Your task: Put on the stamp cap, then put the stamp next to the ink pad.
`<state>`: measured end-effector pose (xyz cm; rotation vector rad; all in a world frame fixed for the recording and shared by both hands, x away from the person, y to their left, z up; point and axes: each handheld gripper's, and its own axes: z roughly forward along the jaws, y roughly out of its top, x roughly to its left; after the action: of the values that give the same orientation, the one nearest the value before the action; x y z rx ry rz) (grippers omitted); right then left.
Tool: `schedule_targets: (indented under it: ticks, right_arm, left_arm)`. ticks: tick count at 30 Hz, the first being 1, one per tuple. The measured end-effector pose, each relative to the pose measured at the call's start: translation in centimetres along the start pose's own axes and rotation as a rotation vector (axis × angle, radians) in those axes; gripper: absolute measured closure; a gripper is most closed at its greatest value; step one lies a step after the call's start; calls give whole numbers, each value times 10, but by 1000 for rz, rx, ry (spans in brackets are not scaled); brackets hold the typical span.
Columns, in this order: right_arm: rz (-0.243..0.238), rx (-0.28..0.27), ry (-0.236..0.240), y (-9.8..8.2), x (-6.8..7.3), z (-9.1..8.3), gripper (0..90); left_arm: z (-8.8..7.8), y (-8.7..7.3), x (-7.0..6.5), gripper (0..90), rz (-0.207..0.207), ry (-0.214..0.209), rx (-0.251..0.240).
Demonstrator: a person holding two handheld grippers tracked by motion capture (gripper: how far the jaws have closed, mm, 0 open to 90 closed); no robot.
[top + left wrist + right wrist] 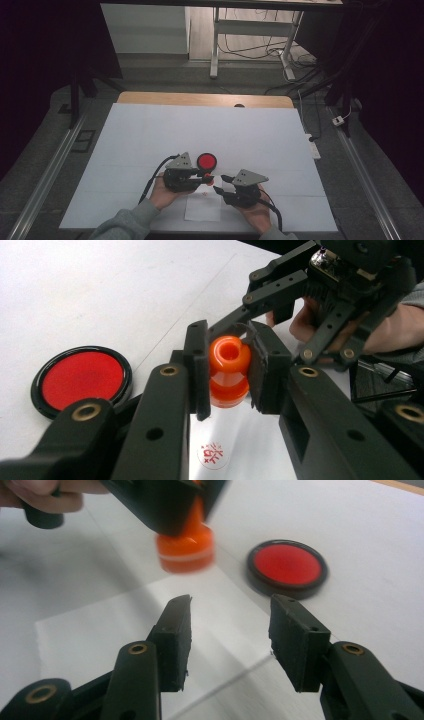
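My left gripper is shut on an orange stamp, its pads pressing the stamp's neck from both sides. In the high view the stamp hangs just above a small white paper slip near the table's front edge. A red stamped mark shows on the slip below the stamp. A round red ink pad in a black rim lies just beyond the stamp. My right gripper stands open with nothing between its fingers, over the slip and a little short of the stamp.
A white sheet covers the table, with a wooden edge at the far side. Beyond it stand desk legs and floor cables. The person's hands and sleeves come in at the bottom.
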<state>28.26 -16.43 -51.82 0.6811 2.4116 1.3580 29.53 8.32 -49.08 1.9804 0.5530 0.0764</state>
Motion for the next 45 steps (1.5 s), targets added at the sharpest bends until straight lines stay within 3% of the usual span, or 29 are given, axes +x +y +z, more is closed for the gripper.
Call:
schedule_targets:
  ticks: [10,25,35,45]
  right_arm:
    - [37,-11,-61,-10,-19,-24,497]
    - [33,-3,-178,-25,-39,-59,488]
    - [56,6,-203,-35,-52,-75,487]
    - [60,0,-207,-35,-54,-75,484]
  left_arm:
    - [-6,1,4,726,-16,12,-3]
    - [-18,4,13,726,-33,43,-16]
    - [-43,12,28,726,-63,87,-72]
    - [-50,13,35,726,-76,118,-68]
